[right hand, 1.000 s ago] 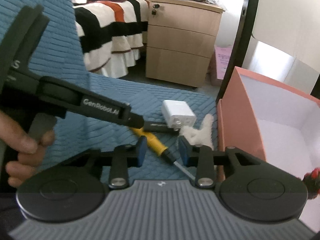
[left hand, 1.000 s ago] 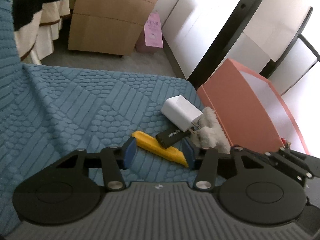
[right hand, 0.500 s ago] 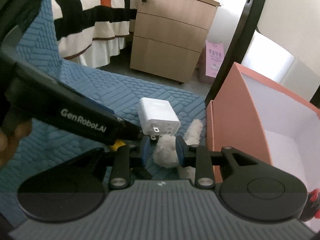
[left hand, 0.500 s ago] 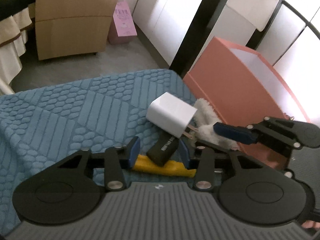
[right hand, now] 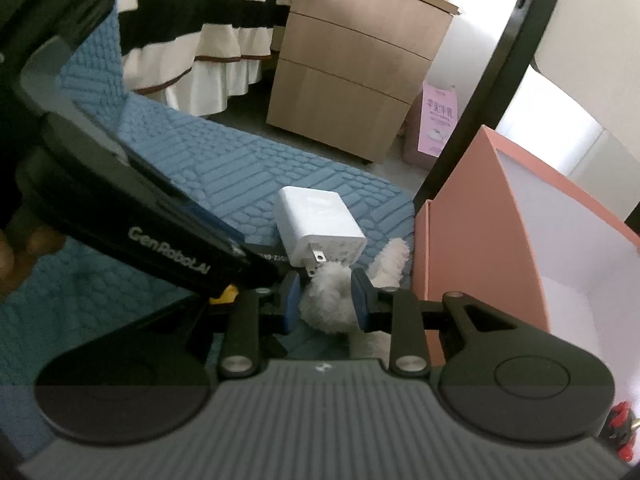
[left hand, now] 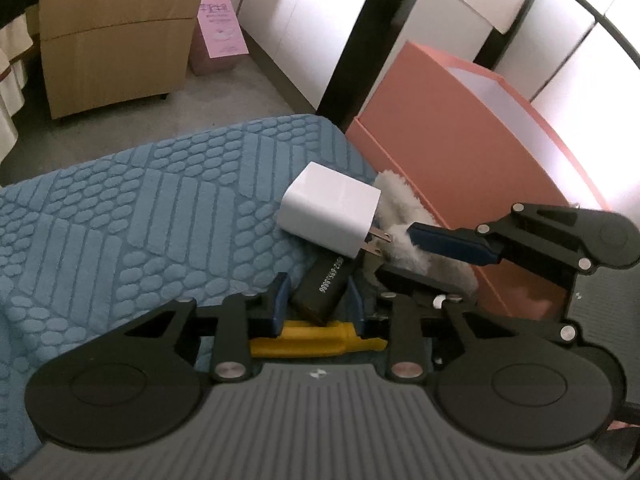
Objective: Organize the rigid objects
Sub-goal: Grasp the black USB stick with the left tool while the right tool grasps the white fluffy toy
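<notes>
yellow tool (left hand: pixel 320 340) only left view

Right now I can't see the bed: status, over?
Left tongs closing around black stick. Right tongs closing around white fluffy toy. Charger overlaps the stick.

Wooden drawer cabinet (right hand: pixel 352 76), pink paper bag (left hand: pixel 218 30), striped bedspread (right hand: pixel 208 28), grey floor (left hand: pixel 256 92)

Left claw (left hand: pixel 318 304) and right claw (right hand: pixel 326 300), tilted downward, jaws closing.
</notes>
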